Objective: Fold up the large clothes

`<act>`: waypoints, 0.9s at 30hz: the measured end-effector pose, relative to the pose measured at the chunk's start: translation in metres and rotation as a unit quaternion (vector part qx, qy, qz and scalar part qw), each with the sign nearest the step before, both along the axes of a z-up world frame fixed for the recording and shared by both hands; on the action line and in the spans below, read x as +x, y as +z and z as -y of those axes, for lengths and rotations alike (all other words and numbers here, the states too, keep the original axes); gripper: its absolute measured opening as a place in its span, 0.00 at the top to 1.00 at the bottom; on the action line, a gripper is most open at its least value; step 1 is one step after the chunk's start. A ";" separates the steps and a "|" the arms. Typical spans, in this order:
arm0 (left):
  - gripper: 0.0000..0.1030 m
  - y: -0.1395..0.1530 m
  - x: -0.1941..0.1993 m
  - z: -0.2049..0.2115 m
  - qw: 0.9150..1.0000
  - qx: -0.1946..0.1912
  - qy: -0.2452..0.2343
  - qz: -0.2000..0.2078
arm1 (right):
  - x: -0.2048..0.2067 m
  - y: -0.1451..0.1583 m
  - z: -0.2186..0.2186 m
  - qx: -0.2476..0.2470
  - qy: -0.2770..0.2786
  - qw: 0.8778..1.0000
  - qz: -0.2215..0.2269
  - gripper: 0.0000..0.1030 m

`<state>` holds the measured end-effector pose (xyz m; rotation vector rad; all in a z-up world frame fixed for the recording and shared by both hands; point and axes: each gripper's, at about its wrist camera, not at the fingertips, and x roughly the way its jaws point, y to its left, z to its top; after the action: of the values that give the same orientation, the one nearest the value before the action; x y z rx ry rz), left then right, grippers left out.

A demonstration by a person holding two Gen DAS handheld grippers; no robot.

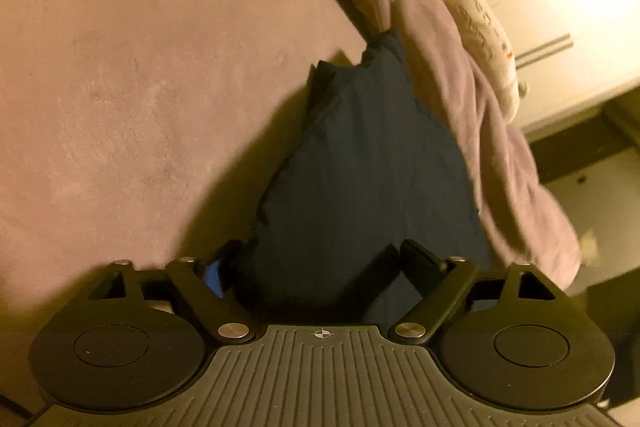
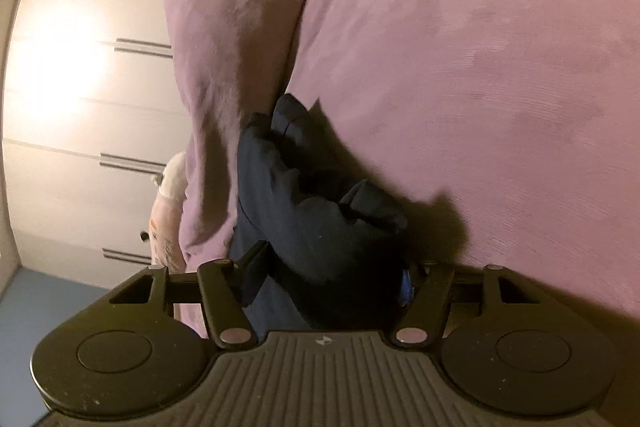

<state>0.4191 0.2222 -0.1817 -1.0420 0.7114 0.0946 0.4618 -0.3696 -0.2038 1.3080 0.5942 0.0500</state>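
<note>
A dark navy garment (image 1: 360, 163) hangs from my left gripper (image 1: 320, 267) over the edge of a bed covered in a pink blanket (image 1: 140, 67). The jaws stand wide apart around the bunched cloth, which fills the gap between them and covers the fingertips. In the right wrist view the same navy garment (image 2: 316, 211) is bunched between the jaws of my right gripper (image 2: 332, 275), which also stand wide with cloth filling the gap. The pink blanket (image 2: 480, 47) lies behind it.
A folded part of the pink blanket (image 2: 224, 87) hangs over the bed edge. A cream printed cloth (image 1: 480, 27) lies along it. A white chest of drawers (image 1: 560, 7) stands beside the bed, also in the right wrist view (image 2: 80, 107). The floor (image 2: 24, 307) is below.
</note>
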 end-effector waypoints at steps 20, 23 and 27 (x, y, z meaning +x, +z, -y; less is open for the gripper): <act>0.58 0.035 0.004 -0.005 0.999 -0.008 -0.034 0.008 | 0.007 0.045 -0.016 -0.112 0.047 0.993 -0.003 0.68; 0.61 0.065 -0.009 -0.002 0.997 0.013 -0.063 0.036 | -0.009 0.066 -0.015 -0.132 0.059 0.989 0.013 0.69; 0.62 0.101 -0.057 0.004 0.991 0.045 -0.111 0.051 | -0.059 0.083 -0.001 -0.139 0.077 0.987 0.025 0.69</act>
<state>0.3625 0.2182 -0.0805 -0.8697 0.7200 -0.1174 0.4026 -0.3688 -0.1212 0.9869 0.6345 0.1215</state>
